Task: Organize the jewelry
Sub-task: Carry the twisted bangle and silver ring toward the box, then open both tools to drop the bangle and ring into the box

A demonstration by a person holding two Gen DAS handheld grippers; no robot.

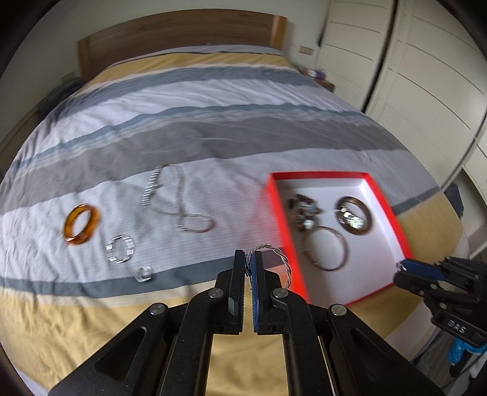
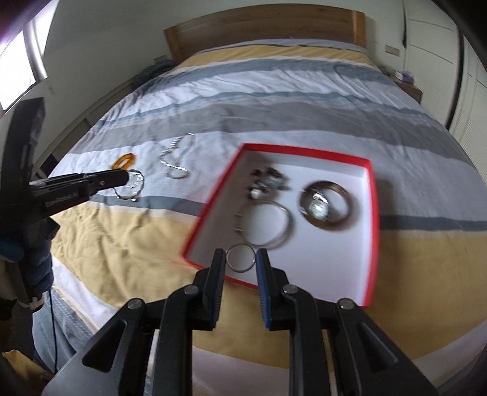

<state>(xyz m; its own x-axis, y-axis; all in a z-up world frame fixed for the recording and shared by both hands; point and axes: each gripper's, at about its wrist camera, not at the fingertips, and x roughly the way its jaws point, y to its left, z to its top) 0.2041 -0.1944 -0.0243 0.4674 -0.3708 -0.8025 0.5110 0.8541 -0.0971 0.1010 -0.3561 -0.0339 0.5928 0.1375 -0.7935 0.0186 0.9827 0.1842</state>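
Left claw [image 1: 250, 259], lower centre, clamps a twisted silver wire bracelet [image 1: 275, 254]; right claw [image 2: 240, 259] grips a thin silver ring [image 2: 240, 258] over the red-rimmed white box [image 2: 369, 213].

Two wrist fisheyes, both angled down over the bed [image 1: 213, 128].
Each looks along its own fingers toward the headboard [image 2: 261, 27] at 12 o'clock; both share the red box [image 1: 377, 195], close below.

Both claws clamped (left [image 1: 249, 259] tighter)

Dark jewelry cluster [image 1: 303, 210] in red box [image 1: 281, 213] blurred, pieces indistinguishable.
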